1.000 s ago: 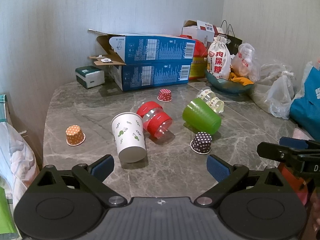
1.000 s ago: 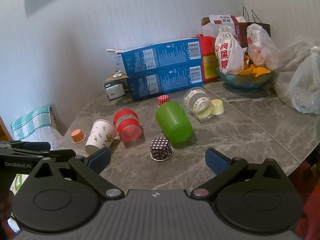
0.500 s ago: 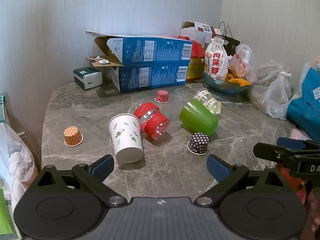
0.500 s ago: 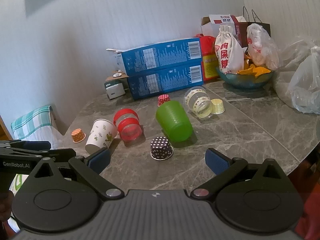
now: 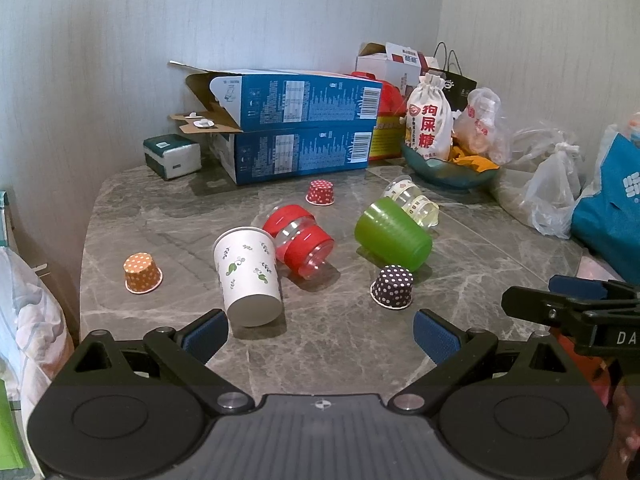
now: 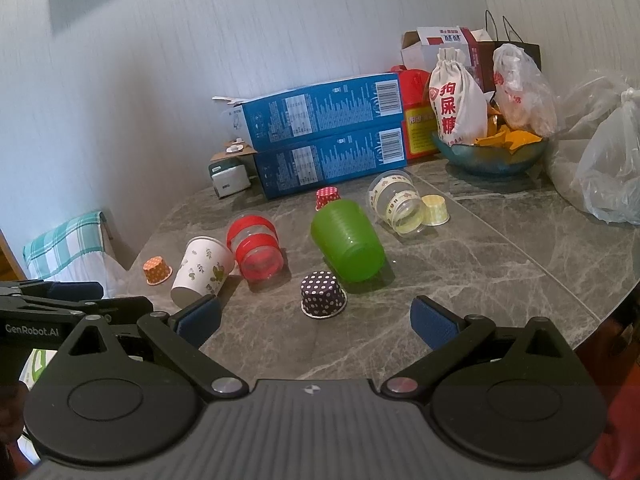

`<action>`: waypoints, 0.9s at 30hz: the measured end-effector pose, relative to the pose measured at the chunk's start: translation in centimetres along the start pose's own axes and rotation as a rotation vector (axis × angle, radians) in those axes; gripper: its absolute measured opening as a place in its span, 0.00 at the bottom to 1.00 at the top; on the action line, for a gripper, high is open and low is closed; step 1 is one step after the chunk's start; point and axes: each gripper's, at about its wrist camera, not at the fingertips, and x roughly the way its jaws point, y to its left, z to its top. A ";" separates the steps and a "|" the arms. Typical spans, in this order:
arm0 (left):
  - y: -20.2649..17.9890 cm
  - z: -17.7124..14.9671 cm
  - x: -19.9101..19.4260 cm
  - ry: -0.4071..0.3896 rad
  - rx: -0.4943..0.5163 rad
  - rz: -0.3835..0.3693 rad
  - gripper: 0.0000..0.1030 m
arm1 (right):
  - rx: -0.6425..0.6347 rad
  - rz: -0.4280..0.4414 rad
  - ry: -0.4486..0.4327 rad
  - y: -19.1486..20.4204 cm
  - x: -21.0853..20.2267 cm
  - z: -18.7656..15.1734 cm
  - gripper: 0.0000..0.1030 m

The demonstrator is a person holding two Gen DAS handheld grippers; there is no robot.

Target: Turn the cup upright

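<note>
Paper cup point(image 5: 248, 274) lies on its side on the bench point(image 5: 340, 344), just ahead of the left gripper point(image 5: 320, 330), whose jaws stand apart and empty. Right gripper point(image 6: 316, 318) is also spread, facing a dotted cup point(image 6: 323, 294). Approach stage; next, I judge, straddle the paper cup and close.

You get soft, even daylight and sharp focus. Short shadows sit under the cups on the worktop point(image 5: 328, 360). Fisheye bending darkens your corners.
</note>
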 end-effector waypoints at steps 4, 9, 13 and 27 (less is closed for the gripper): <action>0.1 0.0 0.0 0.000 -0.003 -0.004 0.97 | 0.001 0.000 0.000 0.0 0.0 0.0 0.99; 0.0 0.0 0.0 0.001 -0.002 -0.004 0.97 | 0.003 0.001 0.006 0.0 0.0 0.0 0.99; 0.1 0.0 0.0 0.000 -0.002 -0.004 0.97 | 0.007 -0.003 0.009 -0.1 0.0 0.1 0.99; -0.3 -0.2 0.1 0.001 -0.002 -0.007 0.97 | 0.008 -0.010 0.022 -0.2 0.3 0.1 0.99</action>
